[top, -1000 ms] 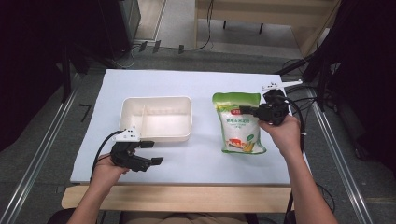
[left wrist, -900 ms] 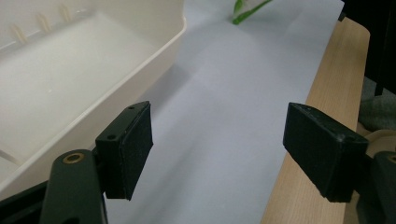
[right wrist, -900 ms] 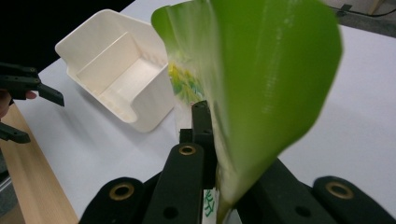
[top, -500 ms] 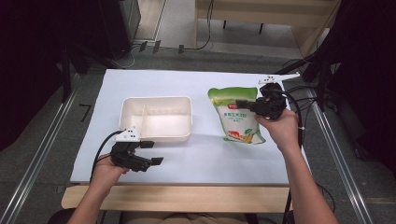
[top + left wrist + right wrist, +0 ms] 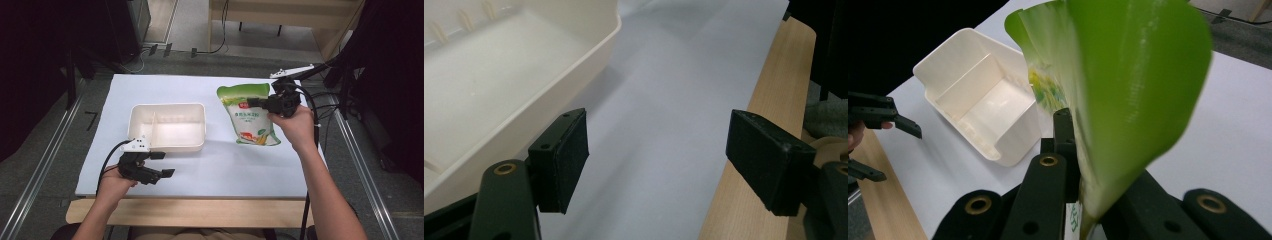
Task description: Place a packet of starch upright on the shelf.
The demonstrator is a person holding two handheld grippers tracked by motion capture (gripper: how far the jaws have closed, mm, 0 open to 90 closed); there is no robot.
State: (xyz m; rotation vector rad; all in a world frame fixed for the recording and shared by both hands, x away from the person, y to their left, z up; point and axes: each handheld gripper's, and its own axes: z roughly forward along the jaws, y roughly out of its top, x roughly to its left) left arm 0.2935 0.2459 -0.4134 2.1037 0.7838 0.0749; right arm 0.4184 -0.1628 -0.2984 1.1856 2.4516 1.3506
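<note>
A green and white snack bag (image 5: 248,113) is lifted at its upper right edge, its lower end near the white mat (image 5: 215,165). My right gripper (image 5: 256,102) is shut on that edge; in the right gripper view the bag (image 5: 1128,95) rises bent from between the jaws. A cream two-compartment tray (image 5: 167,127) sits left of the bag, also seen as the tray (image 5: 980,95) beyond the jaws. My left gripper (image 5: 162,162) rests near the mat's front left, just in front of the tray, open; its pads (image 5: 571,155) stand wide apart over bare mat, the tray wall (image 5: 574,65) beside them.
The wooden table edge (image 5: 190,212) runs along the front of the mat. Cables (image 5: 325,95) trail off the right side near a metal rail (image 5: 360,165). Dark furniture (image 5: 125,25) stands behind the table.
The right gripper has risen and drawn the bag's top edge up and slightly leftward, so the bag lifts off the mat. The left gripper has stayed put.
</note>
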